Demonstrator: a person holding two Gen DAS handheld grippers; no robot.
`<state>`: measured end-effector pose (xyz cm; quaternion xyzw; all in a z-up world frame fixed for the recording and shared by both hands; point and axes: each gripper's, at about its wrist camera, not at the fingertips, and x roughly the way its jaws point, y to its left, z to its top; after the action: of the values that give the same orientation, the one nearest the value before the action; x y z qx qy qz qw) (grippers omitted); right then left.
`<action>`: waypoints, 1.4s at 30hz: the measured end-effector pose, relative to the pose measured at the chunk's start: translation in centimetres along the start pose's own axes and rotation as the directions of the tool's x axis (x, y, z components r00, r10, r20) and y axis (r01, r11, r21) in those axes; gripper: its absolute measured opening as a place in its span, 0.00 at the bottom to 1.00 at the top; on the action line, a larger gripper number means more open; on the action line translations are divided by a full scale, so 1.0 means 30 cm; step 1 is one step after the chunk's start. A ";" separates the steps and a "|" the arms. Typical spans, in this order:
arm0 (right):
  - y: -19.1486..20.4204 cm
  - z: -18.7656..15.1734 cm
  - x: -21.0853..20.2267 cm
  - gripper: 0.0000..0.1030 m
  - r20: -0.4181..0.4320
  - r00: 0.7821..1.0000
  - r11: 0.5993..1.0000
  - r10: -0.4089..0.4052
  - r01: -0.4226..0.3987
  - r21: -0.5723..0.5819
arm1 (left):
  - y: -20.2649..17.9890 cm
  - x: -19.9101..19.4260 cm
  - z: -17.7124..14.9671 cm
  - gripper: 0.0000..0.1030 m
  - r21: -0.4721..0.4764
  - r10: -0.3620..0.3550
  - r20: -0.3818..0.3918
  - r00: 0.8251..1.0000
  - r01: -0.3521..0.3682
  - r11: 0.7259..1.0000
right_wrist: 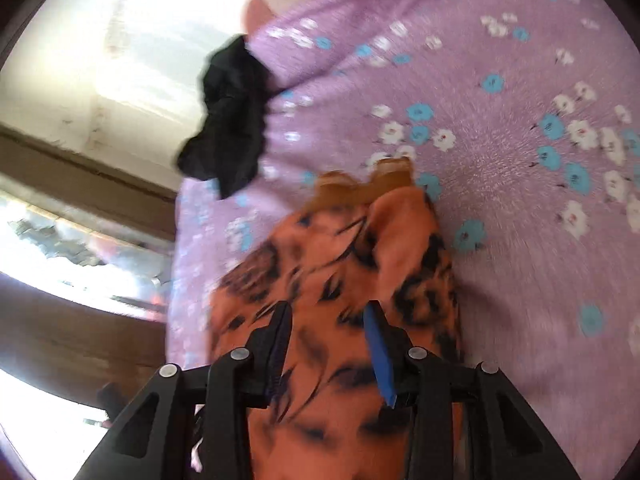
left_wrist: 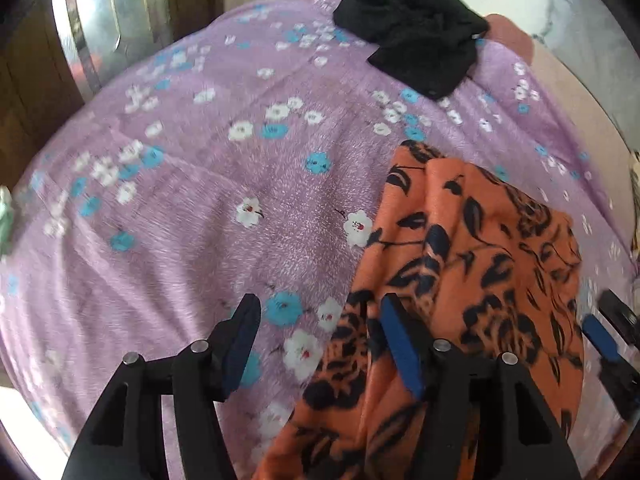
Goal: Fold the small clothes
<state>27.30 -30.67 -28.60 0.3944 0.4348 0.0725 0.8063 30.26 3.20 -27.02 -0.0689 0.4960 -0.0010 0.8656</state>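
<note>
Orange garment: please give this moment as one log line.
orange garment bunched on purple sheet | left gripper open | right gripper open above it | black garment apart

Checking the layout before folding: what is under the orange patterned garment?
The orange patterned garment lies on the purple floral bedsheet, which shows all around it. Whatever sits directly beneath it is covered. A black garment lies apart, farther back.

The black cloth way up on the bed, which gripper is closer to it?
Neither by much: both are far from the black cloth. The left gripper is at the orange garment's edge; the right gripper is over that garment.
</note>
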 end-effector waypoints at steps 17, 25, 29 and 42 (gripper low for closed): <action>0.123 -0.369 -0.154 0.41 0.048 0.985 0.923 -0.168 0.174 -0.343 | 0.096 -0.114 -0.122 0.63 -0.008 -0.049 0.048 0.998 0.049 0.999; 0.092 -0.419 -0.078 0.42 0.017 0.981 0.892 -0.194 0.184 -0.413 | -0.047 -0.044 -0.158 0.60 0.203 0.134 0.072 0.988 -0.147 0.968; 0.091 -0.415 -0.080 0.52 -0.001 0.988 0.901 -0.158 0.143 -0.409 | -0.056 -0.040 -0.151 0.60 0.198 0.139 0.075 0.987 -0.152 0.968; 0.074 -0.393 -0.100 0.51 -0.021 0.996 0.929 -0.085 0.072 -0.363 | -0.077 -0.095 -0.150 0.60 0.221 0.147 0.174 0.974 -0.184 0.958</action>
<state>17.04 -23.79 -28.77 0.2201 0.4439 0.1260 0.8594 25.10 0.58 -26.54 0.0762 0.4274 0.0180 0.9007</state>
